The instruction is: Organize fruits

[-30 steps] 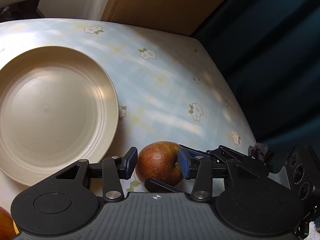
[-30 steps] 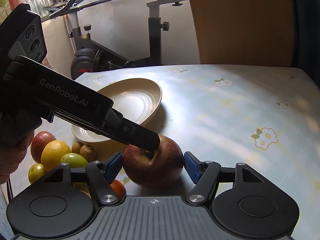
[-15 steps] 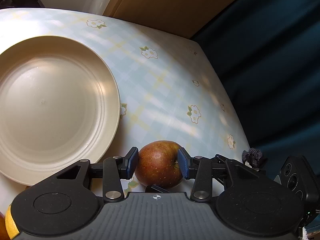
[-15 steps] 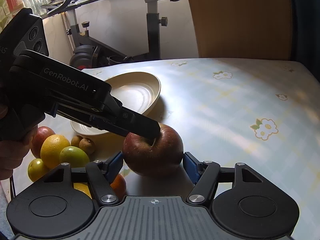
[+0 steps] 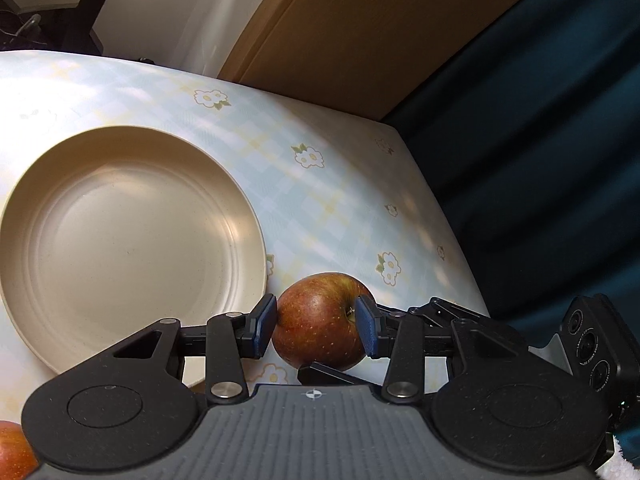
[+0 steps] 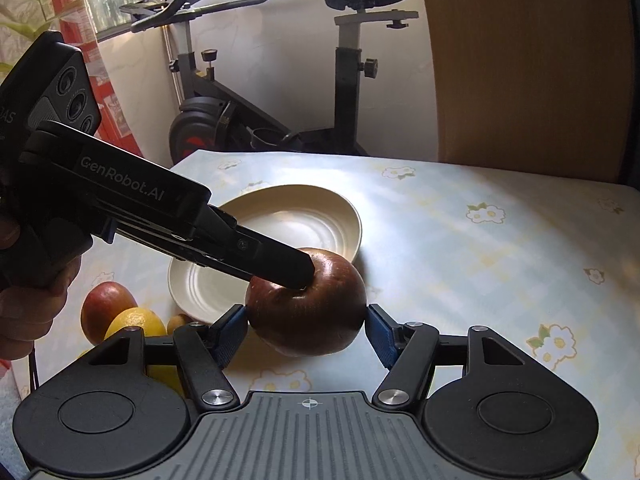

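A dark red apple (image 5: 320, 320) is held above the flowered tablecloth, just right of the beige plate (image 5: 120, 240). My left gripper (image 5: 316, 330) is shut on the apple, its blue pads pressing both sides. My right gripper (image 6: 306, 330) also has its pads against the apple (image 6: 308, 312) on both sides. In the right wrist view the left gripper's fingers (image 6: 272, 260) reach in from the left over the apple's top, in front of the plate (image 6: 280, 220).
A red apple (image 6: 106, 304), a yellow lemon (image 6: 136, 322) and a small brown fruit (image 6: 178, 322) lie left of the plate. Another red fruit (image 5: 12, 456) shows at the left view's corner. An exercise bike (image 6: 280, 80) stands beyond the table. The table edge (image 5: 460, 248) drops off right.
Both grippers have lifted with the apple between them; it now hangs higher above the cloth, and the plate looks farther below. The right gripper's pads have closed onto the apple.
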A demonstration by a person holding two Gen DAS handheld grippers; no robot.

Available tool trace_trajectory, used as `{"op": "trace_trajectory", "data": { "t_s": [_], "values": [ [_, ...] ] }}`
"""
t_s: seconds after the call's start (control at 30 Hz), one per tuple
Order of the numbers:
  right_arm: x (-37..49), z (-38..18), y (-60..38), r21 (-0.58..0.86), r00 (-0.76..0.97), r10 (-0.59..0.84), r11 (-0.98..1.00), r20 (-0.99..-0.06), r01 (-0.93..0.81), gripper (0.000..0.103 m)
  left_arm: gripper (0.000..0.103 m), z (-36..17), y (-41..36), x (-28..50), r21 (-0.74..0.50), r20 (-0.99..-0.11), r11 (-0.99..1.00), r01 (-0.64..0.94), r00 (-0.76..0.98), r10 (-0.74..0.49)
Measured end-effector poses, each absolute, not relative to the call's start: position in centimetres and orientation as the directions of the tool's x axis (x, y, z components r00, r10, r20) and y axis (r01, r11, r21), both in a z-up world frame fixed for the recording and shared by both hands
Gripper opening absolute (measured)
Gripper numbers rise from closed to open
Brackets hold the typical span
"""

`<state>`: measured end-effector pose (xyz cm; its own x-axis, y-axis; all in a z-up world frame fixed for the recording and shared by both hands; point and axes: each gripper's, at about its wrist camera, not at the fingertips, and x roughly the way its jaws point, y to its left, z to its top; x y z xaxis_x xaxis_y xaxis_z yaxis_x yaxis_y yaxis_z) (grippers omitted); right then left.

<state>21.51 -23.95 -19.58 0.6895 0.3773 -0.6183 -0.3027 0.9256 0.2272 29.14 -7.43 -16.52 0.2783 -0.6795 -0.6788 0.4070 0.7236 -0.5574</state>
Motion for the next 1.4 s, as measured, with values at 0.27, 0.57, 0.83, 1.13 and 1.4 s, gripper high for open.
{"op": "trace_trajectory", "data": {
  "t_s": [0.27,0.57,0.83,1.13,1.4],
  "values": [
    [27.6,-17.3,-19.9,0.173,0.658,0.455,0.877,-0.6,-0.448,0.061,0.045,-14.0,-1.8,31.9,-0.544,-0.659,0.767,0.341,0.392,-0.641],
    [32.8,-18.4,-14.7,0.155,0.622,0.49,0.844,-0.611,-0.513,0.061,0.045,-14.7,2.8,35.4,-0.543,-0.672,0.805,0.239,0.45,-0.588],
    [34.9,-20.6,-12.2,0.16,0.594,0.494,0.837,-0.635,-0.524,0.061,0.044,-16.7,5.3,36.7,-0.548,-0.685,0.818,0.176,0.466,-0.56],
    [35.6,-21.3,-11.2,0.161,0.578,0.499,0.829,-0.646,-0.536,0.061,0.044,-17.9,5.7,37.1,-0.542,-0.687,0.824,0.163,0.479,-0.546],
    [35.7,-21.8,-11.0,0.163,0.575,0.501,0.827,-0.647,-0.538,0.061,0.043,-18.4,6.1,36.4,-0.531,-0.689,0.831,0.163,0.488,-0.536]
  ]
}}
